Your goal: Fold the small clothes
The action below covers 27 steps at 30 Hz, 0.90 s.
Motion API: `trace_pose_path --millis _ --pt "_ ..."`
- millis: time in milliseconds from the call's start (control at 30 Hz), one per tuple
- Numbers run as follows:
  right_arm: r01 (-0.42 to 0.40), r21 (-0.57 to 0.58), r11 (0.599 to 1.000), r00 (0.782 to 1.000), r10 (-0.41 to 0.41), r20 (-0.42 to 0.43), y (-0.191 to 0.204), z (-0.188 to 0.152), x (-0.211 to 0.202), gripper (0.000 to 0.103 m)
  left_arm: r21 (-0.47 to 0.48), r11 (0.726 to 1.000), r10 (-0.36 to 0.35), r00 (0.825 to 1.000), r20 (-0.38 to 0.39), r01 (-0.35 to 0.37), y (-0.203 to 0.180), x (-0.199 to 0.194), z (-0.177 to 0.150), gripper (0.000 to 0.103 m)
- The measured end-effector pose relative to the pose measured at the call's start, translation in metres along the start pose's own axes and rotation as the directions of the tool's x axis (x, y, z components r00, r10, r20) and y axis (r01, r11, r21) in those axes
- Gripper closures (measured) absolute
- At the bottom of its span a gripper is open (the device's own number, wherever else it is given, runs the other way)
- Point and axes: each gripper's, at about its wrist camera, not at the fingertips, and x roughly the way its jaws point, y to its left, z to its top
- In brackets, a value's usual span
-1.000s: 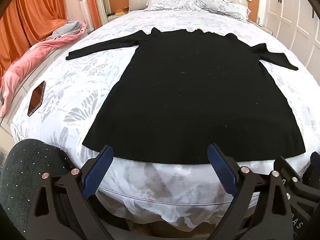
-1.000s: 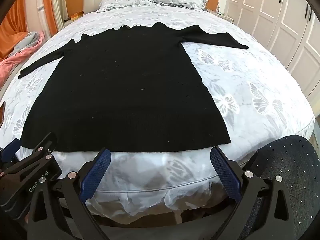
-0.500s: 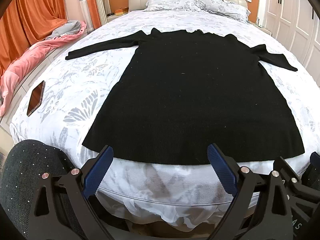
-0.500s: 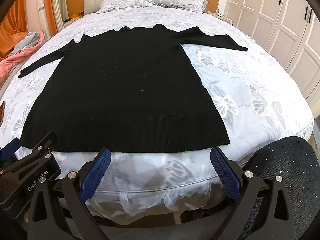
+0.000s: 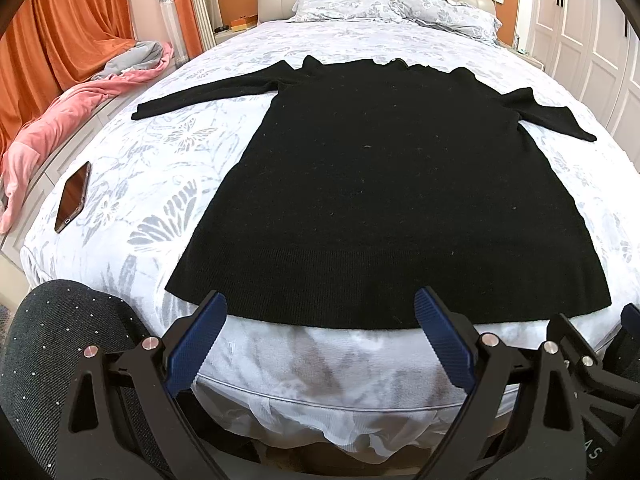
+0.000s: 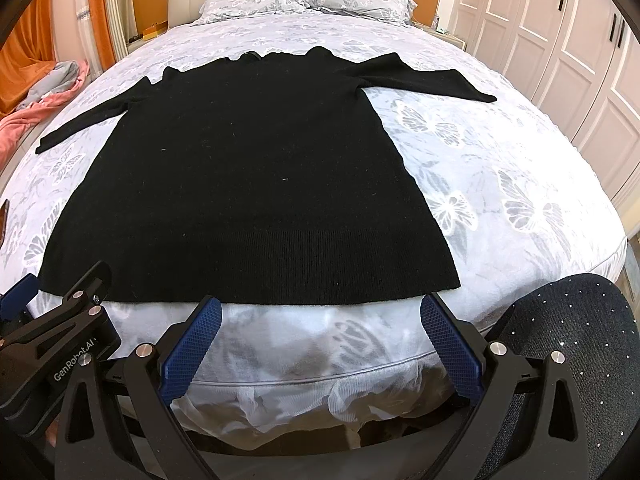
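Black knit dress point(image 5: 384, 184) flat on bed point(image 5: 160, 168), hem just beyond both grippers' wide-apart, empty jaws.

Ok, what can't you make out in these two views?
- Phone: shows whole in the left view; the right view's left edge cuts it.
- Dress underside: hidden against the bed.
- Floor at the bed's foot: blocked by both tools, left and right.

A black knit dress point(image 5: 384, 184) lies flat and unfolded on the bed point(image 5: 152, 168), its hem at the bed's near edge and its neck toward the pillows point(image 5: 392, 8). Both long sleeves are spread out sideways. The hem has a ribbed band, and pale lint specks dot the fabric.
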Motion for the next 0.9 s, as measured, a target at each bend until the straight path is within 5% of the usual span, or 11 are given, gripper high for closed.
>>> trace_pose_path --millis 900 --pt "0.004 -0.002 1.000 1.000 -0.004 0.003 0.0012 -0.0007 0.0006 0.005 0.001 1.000 0.002 1.000 0.002 -0.002 0.0002 0.0006 -0.0010 0.011"
